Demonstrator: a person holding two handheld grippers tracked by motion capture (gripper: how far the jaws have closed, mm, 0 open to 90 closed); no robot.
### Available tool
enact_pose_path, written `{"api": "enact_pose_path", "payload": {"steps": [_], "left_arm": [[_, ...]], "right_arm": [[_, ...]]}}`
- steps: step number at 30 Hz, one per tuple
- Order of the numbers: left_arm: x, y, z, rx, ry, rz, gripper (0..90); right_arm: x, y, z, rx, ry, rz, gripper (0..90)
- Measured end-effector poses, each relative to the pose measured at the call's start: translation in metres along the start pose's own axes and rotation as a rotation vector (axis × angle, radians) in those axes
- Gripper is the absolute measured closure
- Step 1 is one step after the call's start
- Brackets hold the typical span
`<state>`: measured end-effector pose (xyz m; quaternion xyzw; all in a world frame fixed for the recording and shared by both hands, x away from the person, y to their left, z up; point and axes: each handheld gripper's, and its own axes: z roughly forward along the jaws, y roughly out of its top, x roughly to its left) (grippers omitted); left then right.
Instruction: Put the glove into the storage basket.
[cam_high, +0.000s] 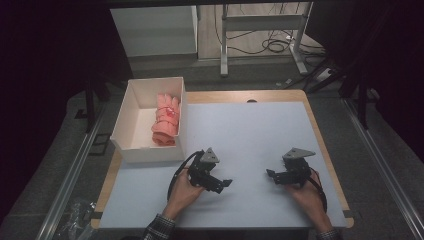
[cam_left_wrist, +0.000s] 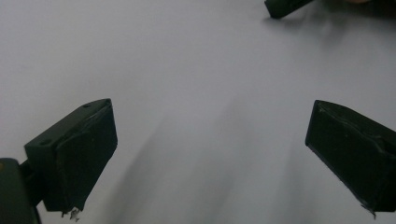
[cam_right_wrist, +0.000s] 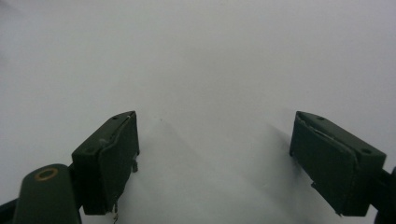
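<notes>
Gloves (cam_high: 166, 120), salmon pink and knitted, lie bundled in the white box (cam_high: 131, 118) at the table's far left corner, pressed against the box's right wall, with a small red mark on the upper one. The box sits partly over the left edge of the pale mat (cam_high: 250, 145), its near wall just beyond the left gripper (cam_high: 225, 184), which the person's left hand (cam_high: 182, 192) holds low over the mat with its jaws spread wide and nothing between them; in the left gripper view they frame bare mat (cam_left_wrist: 196, 93). The right gripper (cam_high: 270, 174) rests in the right hand (cam_high: 307, 192) near the mat's right side, jaws likewise parted and empty, pointing toward its partner, whose tip (cam_left_wrist: 285, 7) shows at the top of the left gripper view. Between the two grippers the mat is bare, and bare mat stretches to the far edge, where a strip of wooden table (cam_high: 240, 96) borders it.
</notes>
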<state>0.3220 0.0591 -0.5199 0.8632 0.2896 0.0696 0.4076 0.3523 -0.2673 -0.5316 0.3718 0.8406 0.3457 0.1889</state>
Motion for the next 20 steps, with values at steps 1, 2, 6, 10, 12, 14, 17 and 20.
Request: {"api": "enact_pose_path", "payload": {"steps": [1,2,6,10,12,14,17,20], "left_arm": [[0.0,-0.002,0.001,0.0,0.001,0.0,2.7],[0.0,-0.006,0.002,0.001,0.001,-0.002,2.6],[-0.001,-0.018,0.007,0.016,0.031,-0.012,2.6],[-0.002,-0.025,0.01,0.047,0.075,-0.017,2.6],[-0.003,-0.025,0.01,0.048,0.109,-0.016,2.5],[-0.004,-0.024,0.012,0.065,0.126,-0.018,2.5],[-0.004,-0.024,0.013,0.073,0.127,-0.012,1.9],[-0.004,-0.024,0.013,0.072,0.129,-0.011,1.7]], "right_arm": [[0.0,0.0,0.0,0.0,0.0,0.0,15.9],[0.0,0.0,0.0,0.0,0.0,0.0,15.9],[0.0,0.0,0.0,0.0,0.0,0.001,15.9],[0.0,0.0,0.0,0.0,0.0,0.001,15.9],[0.0,0.0,0.0,-0.001,-0.001,0.0,15.9],[0.0,0.0,0.0,-0.001,0.0,0.0,15.9],[0.0,0.0,0.0,-0.001,0.0,0.001,15.9],[0.0,0.0,0.0,-0.001,0.0,0.0,15.8]]}}
